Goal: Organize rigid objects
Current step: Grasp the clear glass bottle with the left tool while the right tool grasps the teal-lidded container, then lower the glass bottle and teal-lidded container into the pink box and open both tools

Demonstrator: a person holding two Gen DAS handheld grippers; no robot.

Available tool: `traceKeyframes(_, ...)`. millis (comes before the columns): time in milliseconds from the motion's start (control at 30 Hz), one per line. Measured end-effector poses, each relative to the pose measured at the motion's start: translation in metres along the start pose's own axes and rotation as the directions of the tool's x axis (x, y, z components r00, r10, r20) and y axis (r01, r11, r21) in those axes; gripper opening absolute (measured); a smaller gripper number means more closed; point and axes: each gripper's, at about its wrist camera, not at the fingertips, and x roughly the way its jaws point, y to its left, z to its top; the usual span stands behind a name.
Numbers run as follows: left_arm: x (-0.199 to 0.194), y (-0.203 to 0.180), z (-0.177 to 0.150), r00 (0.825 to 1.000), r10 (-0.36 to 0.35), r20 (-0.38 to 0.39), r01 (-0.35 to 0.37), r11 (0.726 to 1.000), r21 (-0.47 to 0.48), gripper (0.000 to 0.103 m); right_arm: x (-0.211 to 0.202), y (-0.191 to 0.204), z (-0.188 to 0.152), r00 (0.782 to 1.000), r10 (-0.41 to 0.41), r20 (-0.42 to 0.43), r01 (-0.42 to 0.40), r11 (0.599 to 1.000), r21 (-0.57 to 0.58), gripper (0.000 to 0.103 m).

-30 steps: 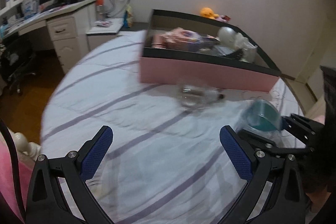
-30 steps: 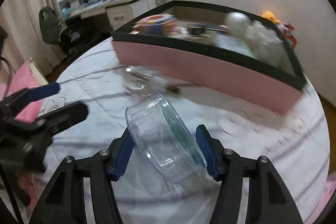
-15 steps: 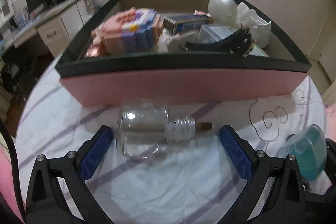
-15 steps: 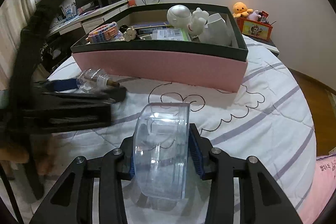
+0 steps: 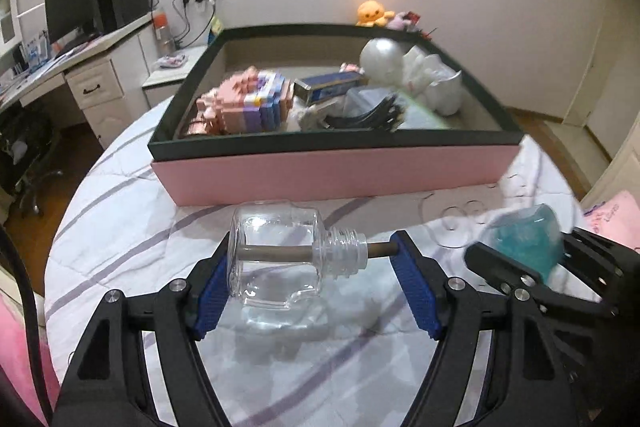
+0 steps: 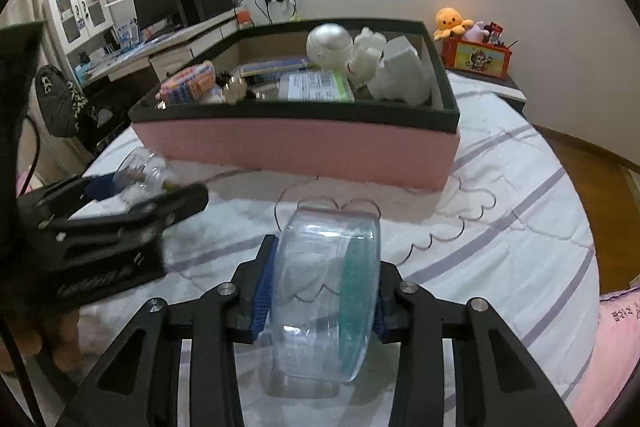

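Glass bottle [image 5: 280,259] lies sideways, clamped lengthwise between left tongs [image 5: 310,281].

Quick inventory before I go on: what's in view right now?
glass bottle: 1, clear, lying sideways between the left gripper's pads
round container: 1, clear with teal band, clamped in right gripper
storage box: 1, pink with dark rim, on bed behind both
block figure: 1, pink and purple, box left
white figure: 1, box right
plush octopus: 1, orange, by wall
left gripper: 1, black, blue pads, jaws just closing
right gripper: 1, same, jaws just closing
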Motion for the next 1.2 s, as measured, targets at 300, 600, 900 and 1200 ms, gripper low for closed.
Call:
traceKeyframes(300,-0.031,0.011,0.012,0.996,-0.047,0.075,0.047,0.999,0.001,0.076,-0.026,0.012,0.02,0.996,0.018,0.091,-0.015,0.999,-0.029,0.038)
traceKeyframes(600,-0.018,0.02,0.068,0.988,-0.088,0.123,0.086,0.996,0.026,0.076,-0.033,0.012,0.07,0.983,0.007,0.184,0.009,0.996,-0.086,0.038)
traceKeyframes(900,0.052,0.032,0.101,0.999,-0.001,0.055,-0.001,0.999,0.039,0.076,0.033,-0.001,0.11,0.992,0.013,0.129,-0.004,0.997,-0.072,0.038)
traceKeyframes(1200,0.047,0.054,0.097,0.997,0.005,0.08,-0.003,1.0,-0.029,0.094,0.046,-0.004,0.11,0.987,-0.039,0.159,0.05,0.996,-0.068,0.095)
